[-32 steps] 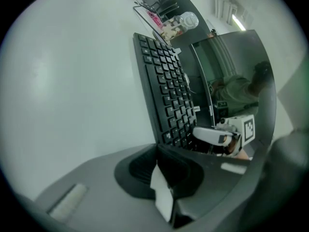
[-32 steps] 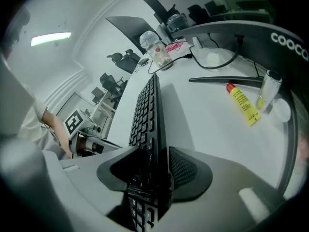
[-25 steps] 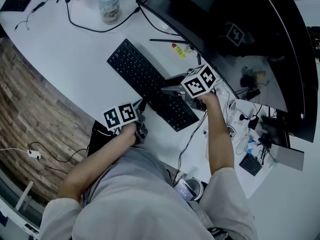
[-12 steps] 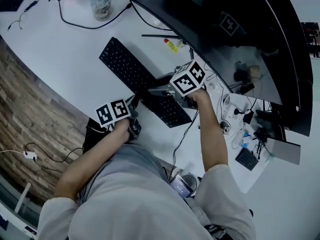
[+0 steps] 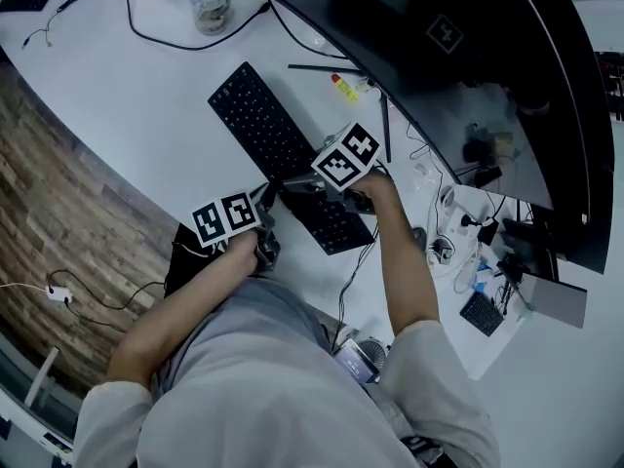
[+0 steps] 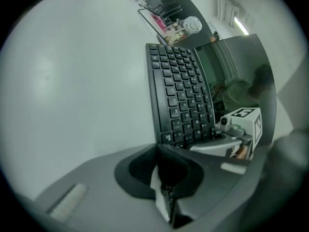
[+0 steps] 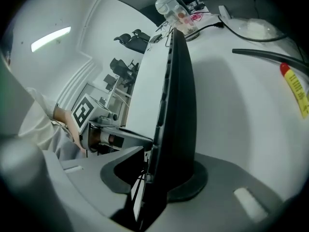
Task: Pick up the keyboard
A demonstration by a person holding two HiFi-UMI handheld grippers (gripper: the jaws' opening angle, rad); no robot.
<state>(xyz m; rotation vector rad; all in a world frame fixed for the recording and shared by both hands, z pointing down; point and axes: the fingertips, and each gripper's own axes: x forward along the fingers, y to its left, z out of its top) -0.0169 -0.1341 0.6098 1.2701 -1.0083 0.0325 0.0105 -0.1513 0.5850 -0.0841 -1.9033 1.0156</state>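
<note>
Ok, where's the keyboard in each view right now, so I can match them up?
Head view: the keyboard lies diagonally at upper centre.
Left gripper view: the keyboard is centre right, keys up, running away toward the top.
Right gripper view: the keyboard shows edge-on, a dark slab from bottom centre to the top.
Shared landmark: the glass jar beyond the keyboard's far end, also near the top in the left and right gripper views.

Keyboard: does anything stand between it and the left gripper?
Nothing visible does. In the left gripper view, the left gripper has its jaws closed on the near edge of the keyboard, with no cable or other thing between them.
</note>
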